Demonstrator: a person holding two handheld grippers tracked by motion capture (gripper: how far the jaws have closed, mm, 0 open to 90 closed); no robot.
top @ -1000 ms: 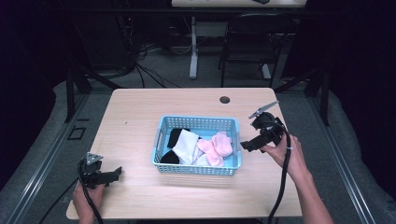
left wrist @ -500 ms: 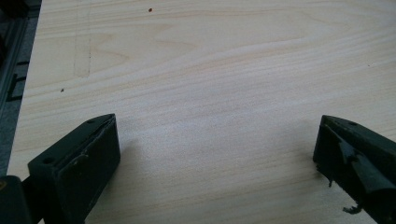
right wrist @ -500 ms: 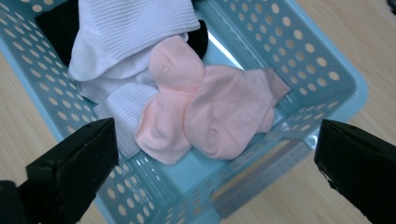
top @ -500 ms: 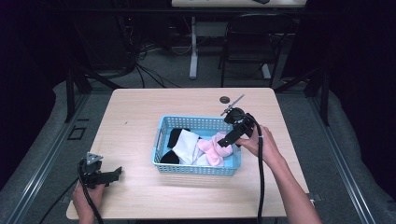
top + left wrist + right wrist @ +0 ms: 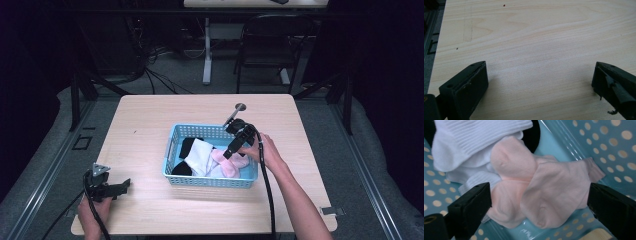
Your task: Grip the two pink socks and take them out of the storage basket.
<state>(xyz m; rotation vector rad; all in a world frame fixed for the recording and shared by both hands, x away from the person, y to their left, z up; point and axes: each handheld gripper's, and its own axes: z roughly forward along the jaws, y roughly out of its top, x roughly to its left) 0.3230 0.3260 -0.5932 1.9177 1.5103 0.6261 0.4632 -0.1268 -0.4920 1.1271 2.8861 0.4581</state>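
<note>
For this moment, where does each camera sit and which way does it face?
High view: above the person's side, facing forward and down on the table; both forearms, left gripper and right gripper.
Left gripper view: looks along its open jaws at bare table.
Right gripper view: looks along its jaws, just closing slightly, at the pink socks.
Shared: high and right gripper views show the blue basket.

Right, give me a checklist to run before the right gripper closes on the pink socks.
1. Right gripper over the blue basket: ok.
2. Its jaws stand wide, though they have just been closing a little: ok.
3. Pink socks between the jaws: ok.
4. Pads touching the socks: cannot tell.
5. White sock outside the jaws: not ok, its edge lies by one jaw.
6. Left gripper open, away from the basket: ok.
</note>
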